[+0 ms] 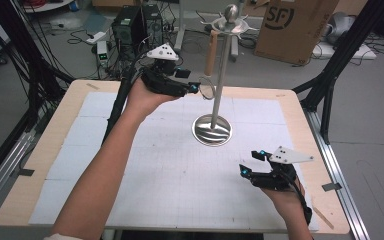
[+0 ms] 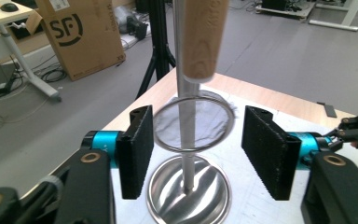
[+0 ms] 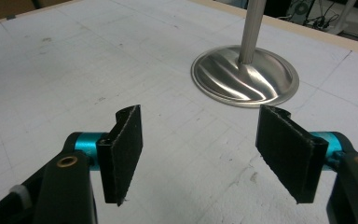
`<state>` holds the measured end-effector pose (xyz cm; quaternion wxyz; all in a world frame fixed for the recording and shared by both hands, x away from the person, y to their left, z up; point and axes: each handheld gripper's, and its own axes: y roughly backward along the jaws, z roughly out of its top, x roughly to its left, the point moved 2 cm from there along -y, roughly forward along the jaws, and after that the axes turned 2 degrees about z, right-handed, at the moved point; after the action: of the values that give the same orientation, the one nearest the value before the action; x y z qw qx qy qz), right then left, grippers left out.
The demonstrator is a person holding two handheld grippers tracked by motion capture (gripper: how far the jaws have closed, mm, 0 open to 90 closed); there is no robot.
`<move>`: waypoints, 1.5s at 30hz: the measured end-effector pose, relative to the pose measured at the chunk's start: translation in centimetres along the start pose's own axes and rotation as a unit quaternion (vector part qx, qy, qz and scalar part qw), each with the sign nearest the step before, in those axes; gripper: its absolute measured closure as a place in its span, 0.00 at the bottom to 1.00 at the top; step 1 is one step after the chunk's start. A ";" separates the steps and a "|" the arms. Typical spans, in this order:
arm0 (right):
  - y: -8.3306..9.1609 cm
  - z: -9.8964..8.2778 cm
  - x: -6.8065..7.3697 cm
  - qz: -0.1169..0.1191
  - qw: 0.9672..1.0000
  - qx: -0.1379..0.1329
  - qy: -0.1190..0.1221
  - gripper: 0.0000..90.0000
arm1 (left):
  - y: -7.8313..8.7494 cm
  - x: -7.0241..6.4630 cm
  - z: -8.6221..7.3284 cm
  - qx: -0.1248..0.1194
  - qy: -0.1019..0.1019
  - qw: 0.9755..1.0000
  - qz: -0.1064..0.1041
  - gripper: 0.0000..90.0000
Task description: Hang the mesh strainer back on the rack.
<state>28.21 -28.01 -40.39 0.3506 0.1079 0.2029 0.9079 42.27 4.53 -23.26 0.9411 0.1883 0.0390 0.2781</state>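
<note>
Wood-handled wire-ring strainer (image 2: 194, 122) hangs on the steel stand (image 1: 213, 131) near the tabletop's far edge, released. Left gripper (image 2: 196, 151) jaws apart around the ring; right gripper (image 3: 209, 154) open, empty. Hanging appears complete; withdrawal remains.

"SF" logo printed on the cardboard box (image 2: 81, 35).

Beyond my table (image 1: 300, 107) I see a cardboard box (image 1: 292, 27), black computer towers (image 1: 137, 25), a power strip (image 1: 96, 37) and tangled cables (image 1: 20, 60) on the floor.
</note>
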 end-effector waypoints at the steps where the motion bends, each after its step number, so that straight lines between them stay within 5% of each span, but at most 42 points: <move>1: 0.0 0.0 0.0 0.001 1.000 0.001 0.002 0.35 | 0.1 0.0 -0.1 -0.001 0.001 1.000 0.000 0.47; 18: -0.3 -0.1 0.1 0.002 1.000 0.004 0.001 0.35 | 2.5 -0.8 -2.6 -0.013 0.007 0.999 -0.033 0.34; 45: -0.3 -0.2 0.1 0.000 1.000 0.005 0.003 0.35 | 5.3 -1.3 -8.9 -0.003 0.009 1.000 -0.027 0.25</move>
<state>28.28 -27.79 -40.66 0.3500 0.1072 0.2082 0.9070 36.92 10.87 -29.56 0.9483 0.1822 0.0522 0.2547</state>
